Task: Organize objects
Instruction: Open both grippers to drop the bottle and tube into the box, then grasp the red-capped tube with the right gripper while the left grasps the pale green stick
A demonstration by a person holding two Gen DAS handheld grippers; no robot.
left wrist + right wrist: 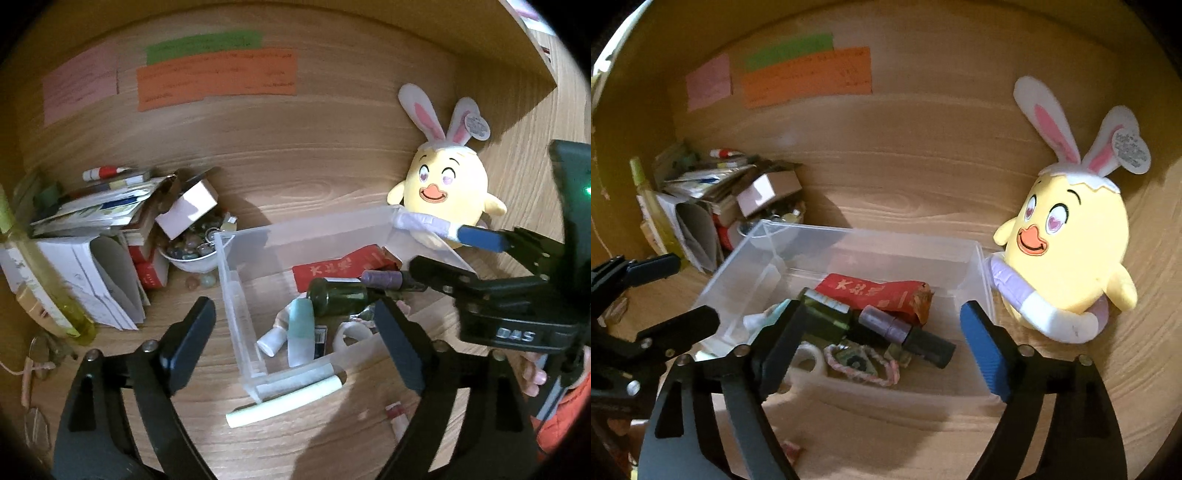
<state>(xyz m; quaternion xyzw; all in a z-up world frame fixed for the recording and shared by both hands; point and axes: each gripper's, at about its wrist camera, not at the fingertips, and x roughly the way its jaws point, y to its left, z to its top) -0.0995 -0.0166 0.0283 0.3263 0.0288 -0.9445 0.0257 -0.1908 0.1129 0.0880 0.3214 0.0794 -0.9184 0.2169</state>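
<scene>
Both grippers spread wide, holding nothing: left gripper (295, 339) over the bin's (236, 306) near-left corner, right gripper (882, 332) over its contents. Bin holds green bottle (827, 317), red packet (882, 295), purple tube (886, 325). Plush chick (1071, 254) just beside bin, right.

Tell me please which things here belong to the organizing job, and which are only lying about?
Belonging to the job:
clear plastic bin
red packet, in the bin
dark green bottle, in the bin
pale stick, outside the bin
both hand-held grippers, left and right, open

Only lying about:
plush chick
paper pile
</scene>
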